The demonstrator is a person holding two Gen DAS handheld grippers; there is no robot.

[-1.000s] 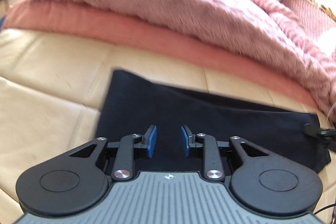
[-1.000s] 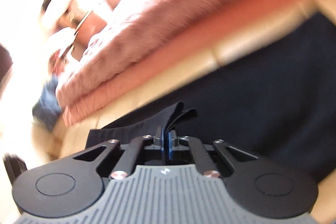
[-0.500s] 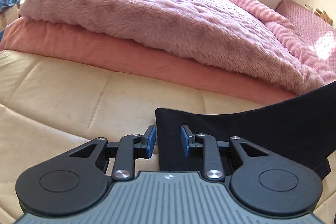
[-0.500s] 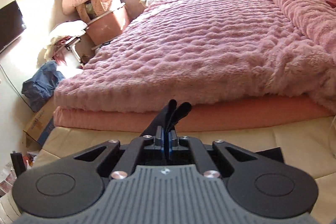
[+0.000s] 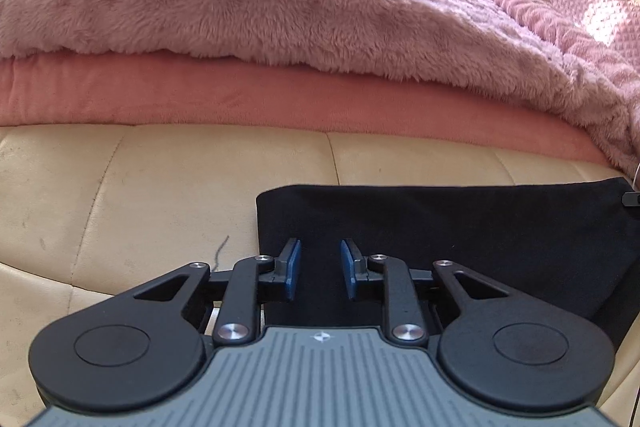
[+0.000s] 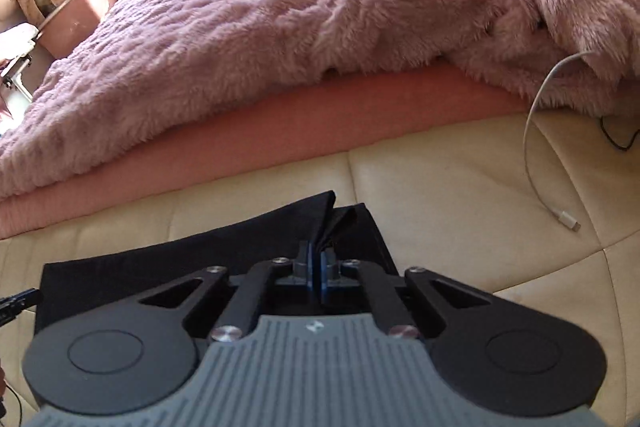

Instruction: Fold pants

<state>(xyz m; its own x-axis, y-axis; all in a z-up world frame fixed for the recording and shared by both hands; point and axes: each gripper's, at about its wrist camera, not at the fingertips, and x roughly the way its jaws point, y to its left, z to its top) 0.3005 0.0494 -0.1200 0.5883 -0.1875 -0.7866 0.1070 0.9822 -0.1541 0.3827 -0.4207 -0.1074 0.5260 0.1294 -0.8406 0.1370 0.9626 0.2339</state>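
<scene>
Black pants [image 5: 460,227]: lying folded flat on the cream cushion [image 5: 160,187] | soft, light, limp, we judge | right gripper [image 6: 319,267] jaws pinching a corner | left gripper [image 5: 319,269] jaws spread over the folded edge | we'd grip edges, corners.

A home bedroom: fluffy pink blanket [image 5: 280,7] covering the bed [image 5: 240,99].

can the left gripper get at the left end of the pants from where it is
Probably yes: the left gripper is open directly over the left end of the black pants, with nothing between them.
</scene>
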